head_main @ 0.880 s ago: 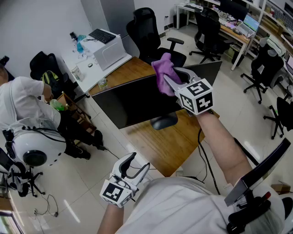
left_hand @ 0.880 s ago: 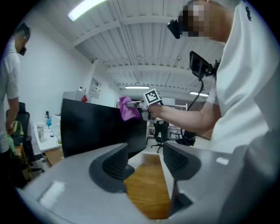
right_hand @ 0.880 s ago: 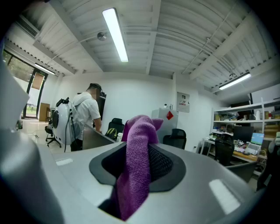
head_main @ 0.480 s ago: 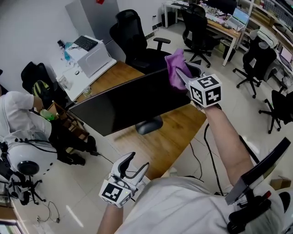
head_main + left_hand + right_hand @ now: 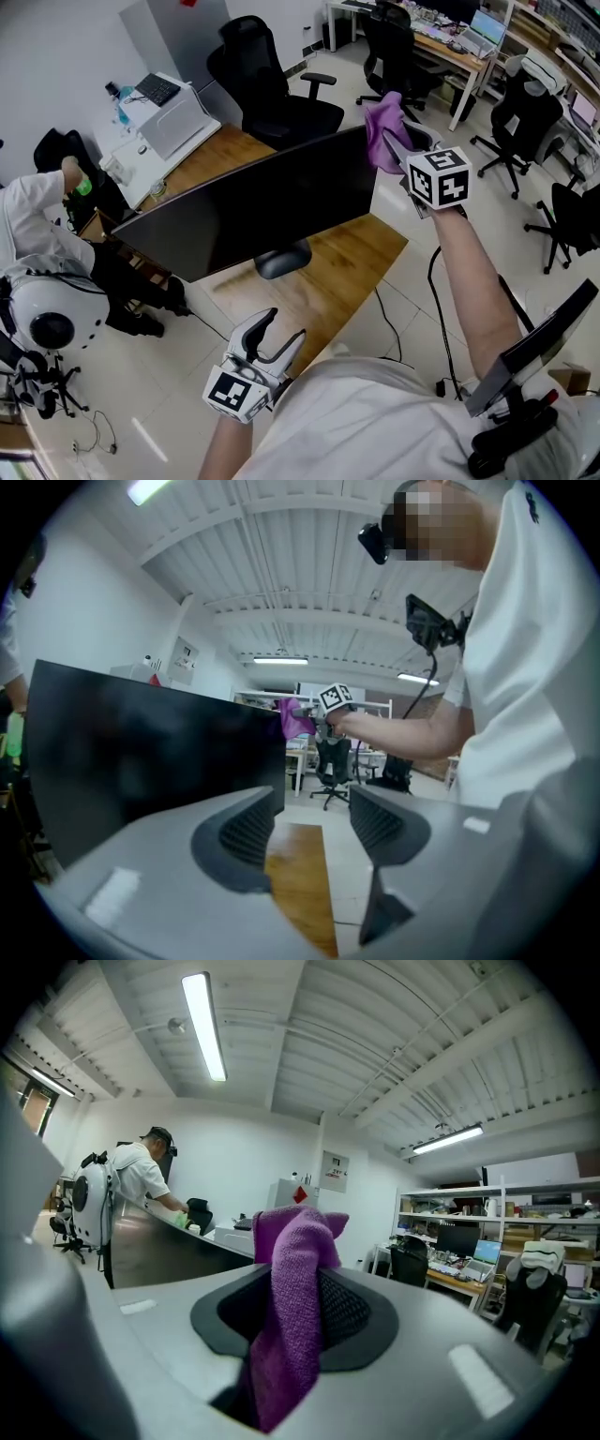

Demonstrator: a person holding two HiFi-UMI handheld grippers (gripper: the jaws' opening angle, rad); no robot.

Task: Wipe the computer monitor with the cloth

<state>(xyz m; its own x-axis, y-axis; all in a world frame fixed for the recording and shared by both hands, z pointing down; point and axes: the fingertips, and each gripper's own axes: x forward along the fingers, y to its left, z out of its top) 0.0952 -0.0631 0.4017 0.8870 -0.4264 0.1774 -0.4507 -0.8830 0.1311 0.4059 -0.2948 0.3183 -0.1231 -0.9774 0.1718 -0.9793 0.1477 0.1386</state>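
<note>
A wide black computer monitor (image 5: 253, 211) stands on a wooden desk (image 5: 319, 272), its dark screen tilted toward me. My right gripper (image 5: 398, 141) is raised at the monitor's top right corner, shut on a purple cloth (image 5: 382, 120). In the right gripper view the purple cloth (image 5: 295, 1297) hangs pinched between the jaws, with the monitor (image 5: 164, 1251) off to the left. My left gripper (image 5: 265, 339) hangs low near my body, open and holding nothing. The left gripper view shows the monitor's screen (image 5: 150, 752) at left and the cloth (image 5: 294, 716) beyond its right edge.
A white desk (image 5: 155, 122) with a printer and small items stands behind the monitor. Another person (image 5: 42, 234) with a helmet-like device bends at the left. Black office chairs (image 5: 267, 80) and further desks fill the back and right. A cable (image 5: 436, 309) trails on the tiled floor.
My right gripper with the purple cloth has moved right along the monitor's top edge, from about the middle to its top right corner. The left gripper has stayed low.
</note>
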